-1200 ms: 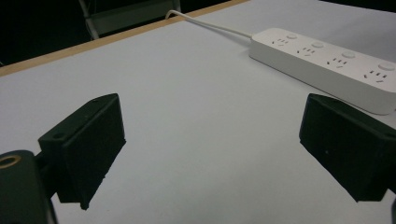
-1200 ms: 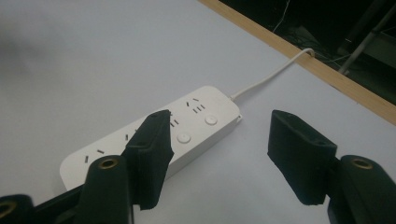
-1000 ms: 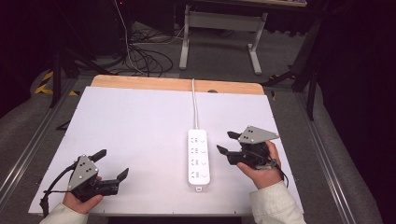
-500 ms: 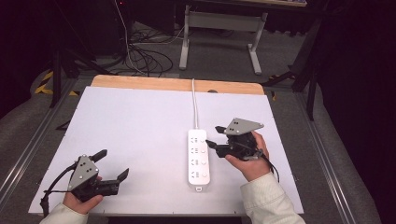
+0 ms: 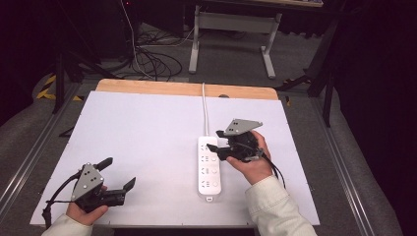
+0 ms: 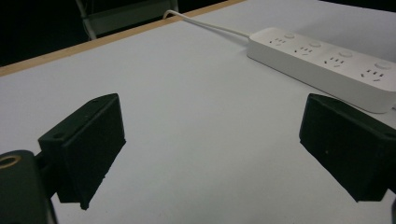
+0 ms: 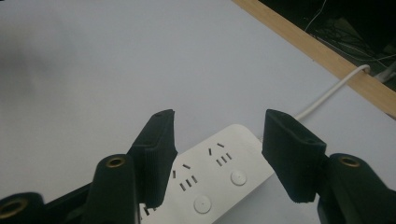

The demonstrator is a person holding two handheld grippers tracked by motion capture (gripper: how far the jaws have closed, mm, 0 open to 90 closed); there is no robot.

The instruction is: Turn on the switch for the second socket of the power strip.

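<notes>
- High view: a white four-outlet power strip [image 5: 208,166] lies lengthwise just right of centre in the frame, on the white table top [image 5: 147,137]; its white cord [image 5: 203,110] runs up over the table's wooden far edge [image 5: 187,88].
- The right gripper [image 5: 212,141] sits directly over the strip's upper end, jaws parted to a moderate gap, holding nothing; whether a jaw tip touches the casing cannot be told from here.
- The left gripper [image 5: 118,173] rests low at the lower left of the frame, well apart from the strip, jaws spread wide and empty.
- Left gripper view: the jaws stand far apart at the lower corners over bare table. The strip [image 6: 322,65] lies at the upper right, its outlets and round switch buttons facing up.
- Right gripper view: the two jaws rise from the bottom, half open, with the strip's end [image 7: 219,182] between and just beyond them. Two round buttons [image 7: 238,177] show beside the socket slots.
- Judged risk: if the jaws close on the strip from this slanted approach, the smooth casing could slip or pivot, since the cord tethers the far end.
- A descending jaw tip could also press a switch button unintentionally, or shove the unbraced strip sideways, because the other gripper is too far off to steady it.
</notes>
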